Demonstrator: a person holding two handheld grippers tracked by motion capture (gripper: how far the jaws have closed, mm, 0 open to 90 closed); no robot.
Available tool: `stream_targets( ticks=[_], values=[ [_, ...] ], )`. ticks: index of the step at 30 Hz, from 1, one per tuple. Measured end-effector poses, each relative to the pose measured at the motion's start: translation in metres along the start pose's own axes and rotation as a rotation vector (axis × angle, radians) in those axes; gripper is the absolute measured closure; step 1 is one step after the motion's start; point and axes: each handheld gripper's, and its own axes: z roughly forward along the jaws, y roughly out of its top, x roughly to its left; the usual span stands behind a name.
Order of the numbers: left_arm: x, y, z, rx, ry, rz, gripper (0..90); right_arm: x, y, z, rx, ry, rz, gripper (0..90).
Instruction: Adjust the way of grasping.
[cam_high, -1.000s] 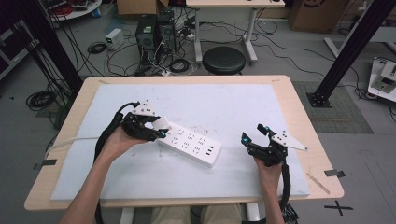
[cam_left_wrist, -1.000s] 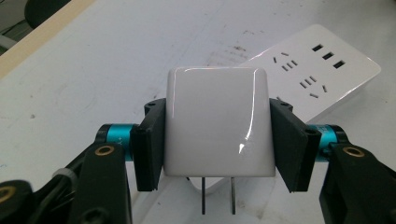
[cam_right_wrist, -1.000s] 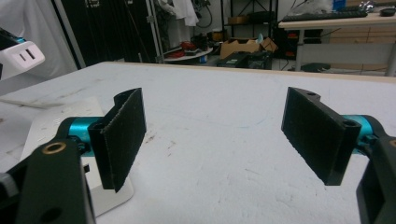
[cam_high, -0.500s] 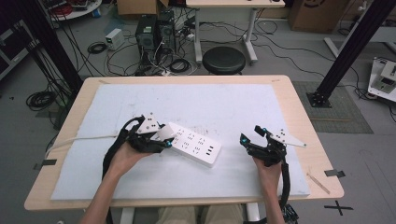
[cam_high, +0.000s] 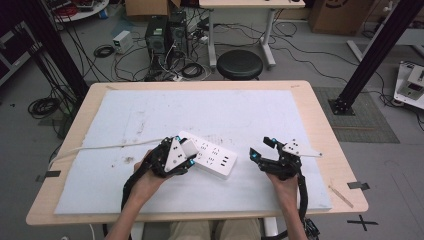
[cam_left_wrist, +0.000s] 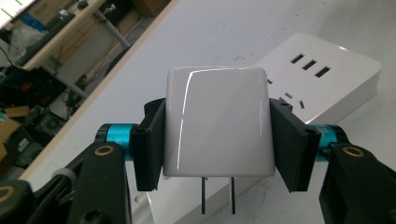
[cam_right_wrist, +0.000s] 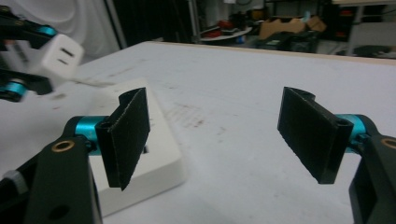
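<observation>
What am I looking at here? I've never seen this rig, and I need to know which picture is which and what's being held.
There is no robot arm: a person holds a two-jaw hand tool in each hand. The wide picture looks down from above the person's side of the table, which has a white mat on it. The other two pictures come from cameras riding on each tool, looking along its black jaws.

The left gripper is shut on a white plug adapter, with two prongs pointing toward the camera. It hovers over the left end of the white power strip lying on the mat. The strip's cable runs off to the left.

The right gripper is open with nothing between its jaws, which have just been closing slightly.
</observation>
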Motion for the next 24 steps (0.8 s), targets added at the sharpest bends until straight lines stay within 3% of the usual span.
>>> stream_targets(
  ticks=[6, 7, 8, 10, 14, 17, 21, 24],
  values=[
    [-0.02, 0.005, 0.004, -0.051, 0.051, 0.098, 42.5, 0.012, 0.013, -0.001, -0.005, 0.124, 0.009, 25.6],
    [-0.02, 0.005, 0.004, -0.051, 0.051, 0.098, 42.5, 0.012, 0.013, -0.001, -0.005, 0.124, 0.009, 25.6],
    [-0.027, 0.007, 0.006, -0.076, 0.073, 0.144, 42.5, 0.017, 0.019, 0.0, -0.001, 0.178, 0.015, 25.6],
    [-0.031, 0.008, 0.007, -0.088, 0.086, 0.164, 42.5, 0.018, 0.02, 0.0, 0.003, 0.192, 0.015, 25.5],
    [-0.042, 0.011, 0.012, -0.119, 0.117, 0.236, 42.5, 0.027, 0.027, 0.005, 0.038, 0.275, 0.007, 25.5],
    [-0.048, 0.013, 0.013, -0.156, 0.135, 0.269, 42.5, 0.033, 0.031, 0.008, 0.059, 0.331, 0.007, 25.5],
    [-0.055, 0.015, 0.014, -0.197, 0.154, 0.289, 42.5, 0.04, 0.037, 0.012, 0.085, 0.375, 0.001, 25.5],
    [-0.059, 0.017, 0.013, -0.221, 0.17, 0.328, 42.5, 0.043, 0.039, 0.016, 0.107, 0.411, 0.008, 25.5]
  ],
)
